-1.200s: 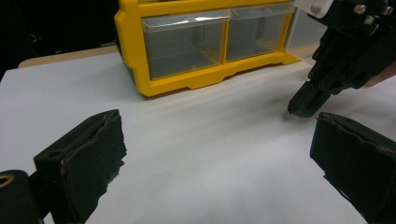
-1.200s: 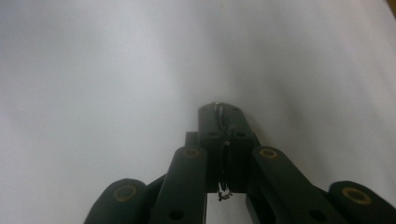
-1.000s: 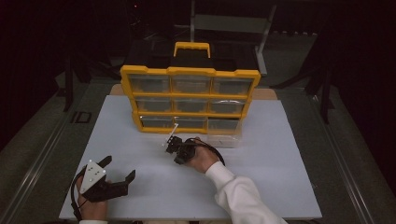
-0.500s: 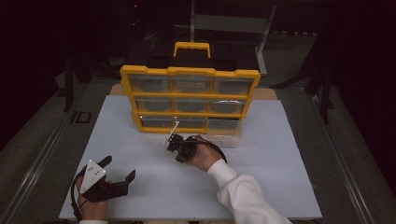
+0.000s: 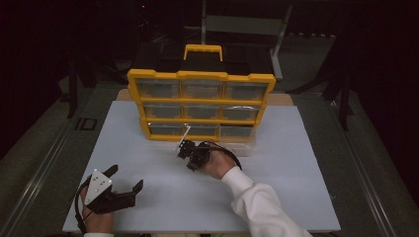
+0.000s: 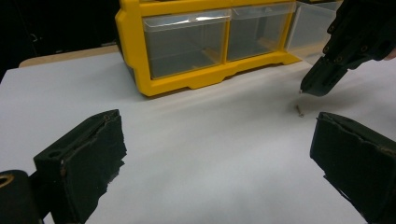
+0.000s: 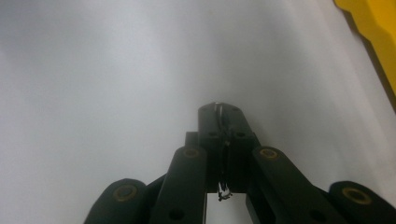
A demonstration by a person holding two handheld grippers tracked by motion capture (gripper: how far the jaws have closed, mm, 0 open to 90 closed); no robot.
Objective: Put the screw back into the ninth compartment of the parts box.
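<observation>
A small, thin metal screw is clamped at the tip of the right claw, just below the centre of the high view, close above the white tabletop; a second small screw lies loose on the tabletop just beneath that tip. The left claw, lower left, rests with its jaws apart and empty. One yellow organizer with nine clear drawers stands just above the right claw, and one clear drawer lies pulled out at its lower right.
</observation>
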